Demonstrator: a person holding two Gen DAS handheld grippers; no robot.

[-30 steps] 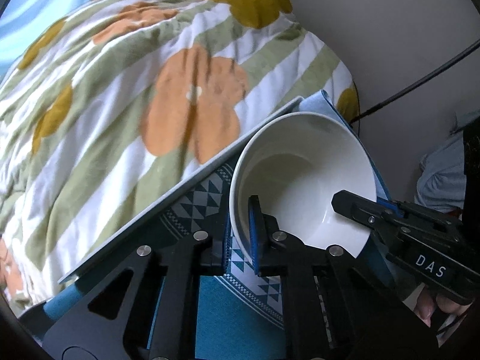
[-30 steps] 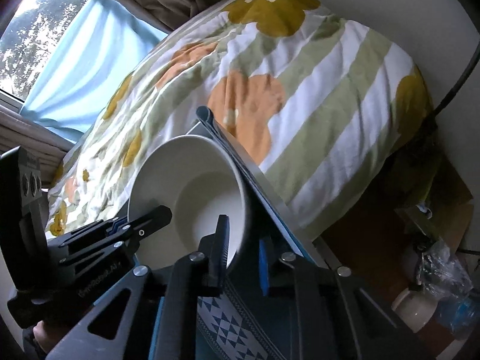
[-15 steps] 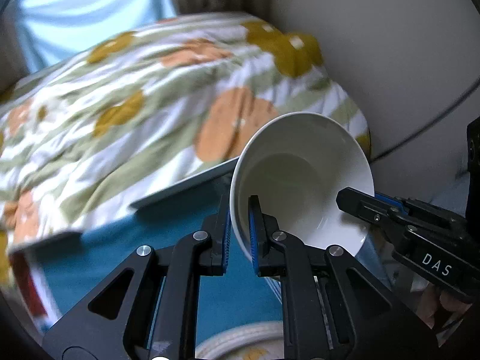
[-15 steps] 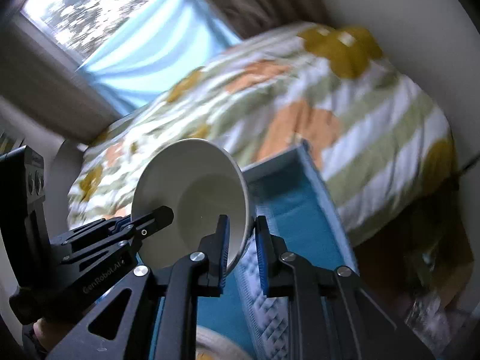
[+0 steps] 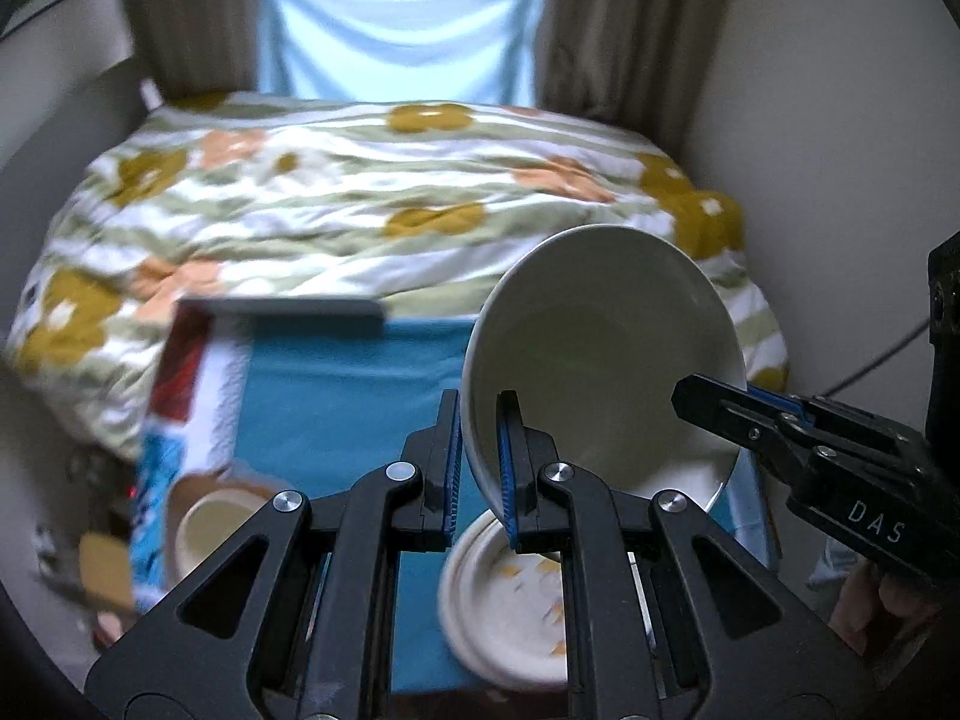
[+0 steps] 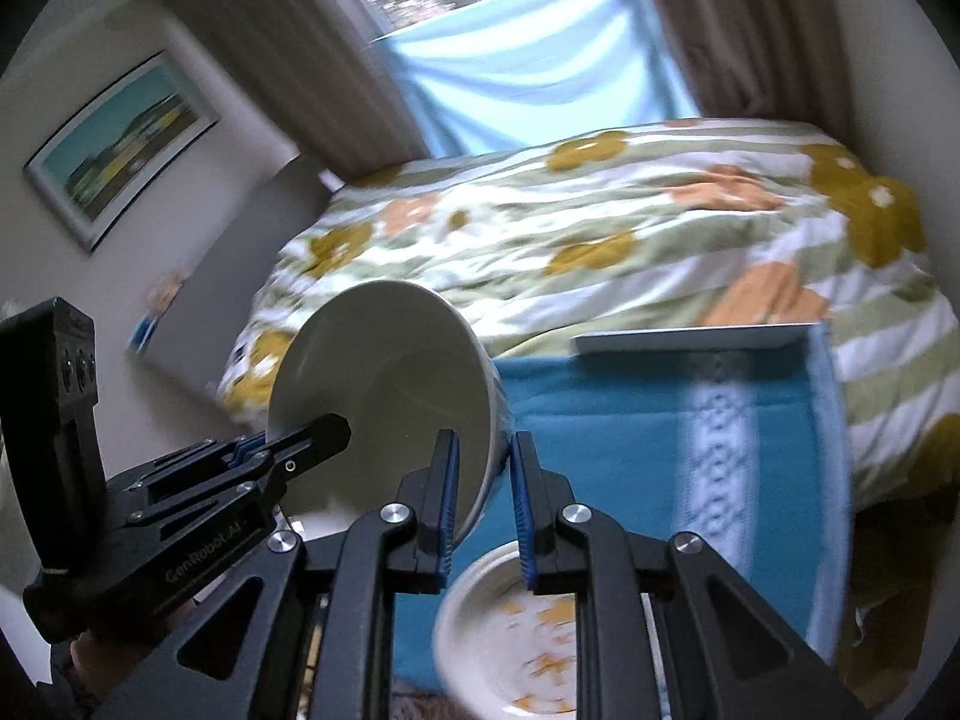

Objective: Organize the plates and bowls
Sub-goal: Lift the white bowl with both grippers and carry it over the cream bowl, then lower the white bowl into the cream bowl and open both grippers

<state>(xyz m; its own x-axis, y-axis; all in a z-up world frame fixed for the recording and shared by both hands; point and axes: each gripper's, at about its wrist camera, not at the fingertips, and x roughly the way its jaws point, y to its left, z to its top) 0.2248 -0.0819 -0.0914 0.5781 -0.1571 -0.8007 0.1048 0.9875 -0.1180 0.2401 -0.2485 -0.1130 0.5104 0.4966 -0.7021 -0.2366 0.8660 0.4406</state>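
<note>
Bowl (image 5: pixel 606 354) work is the step in hand: the white bowl hangs in the air, tipped on its side, above the teal cloth (image 5: pixel 336 414). Both tools share it. The left gripper (image 5: pixel 478 468) has its jaws closed on the rim at one side, and the right gripper (image 6: pixel 483 495) has its jaws closed on the opposite rim, one pad inside the bowl and one outside in each case.

Below the bowl a cream plate (image 5: pixel 510 606) with yellow flecks lies on the cloth, near its front edge. A second dish (image 5: pixel 210 522) sits to the left on the worktop, too blurred to name surely. I judge the carry to be under way, with the set-down not yet made. The next move calls for levelling the bowl, bringing it down onto a chosen spot, perhaps the plate, and letting go with both grippers together so it does not swing or tip.

Behind the worktop stands a bed under a flowered quilt (image 5: pixel 372 198). Beyond that hang brown curtains and a pale blue drape (image 6: pixel 540 48). A framed picture (image 6: pixel 114 144) hangs on the wall to the left.
</note>
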